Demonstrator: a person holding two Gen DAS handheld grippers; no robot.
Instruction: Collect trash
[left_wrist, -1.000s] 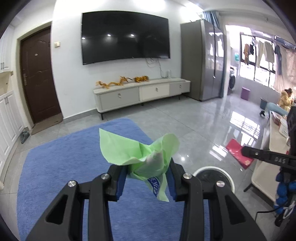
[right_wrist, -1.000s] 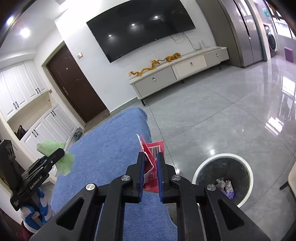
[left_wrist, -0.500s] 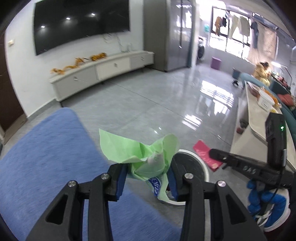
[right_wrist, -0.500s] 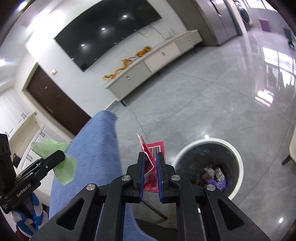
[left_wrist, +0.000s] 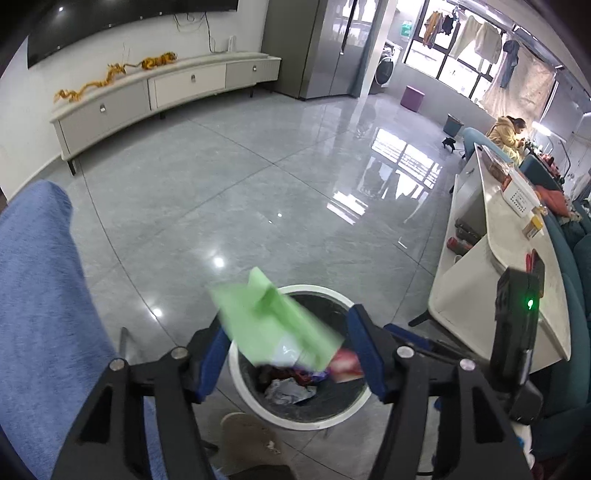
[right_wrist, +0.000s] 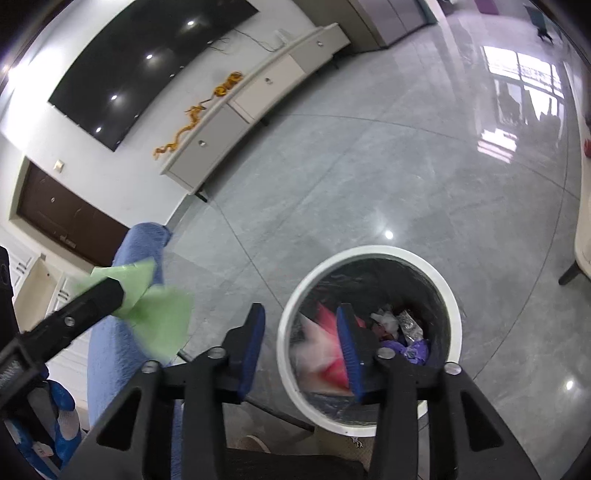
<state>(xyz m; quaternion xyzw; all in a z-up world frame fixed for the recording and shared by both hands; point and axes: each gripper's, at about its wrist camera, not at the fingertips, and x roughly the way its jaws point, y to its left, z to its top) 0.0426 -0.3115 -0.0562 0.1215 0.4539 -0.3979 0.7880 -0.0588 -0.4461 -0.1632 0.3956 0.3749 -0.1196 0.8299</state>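
Overhead, crinkly green wrapper, round bin

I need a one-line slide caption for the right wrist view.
Open right gripper releasing a red wrapper into the white trash bin.

We see glossy grey floor tiles; a fuzzy blue cloth left of the fingers; a smooth white-rimmed bin ahead; the blurred green wrapper looks like thin plastic.
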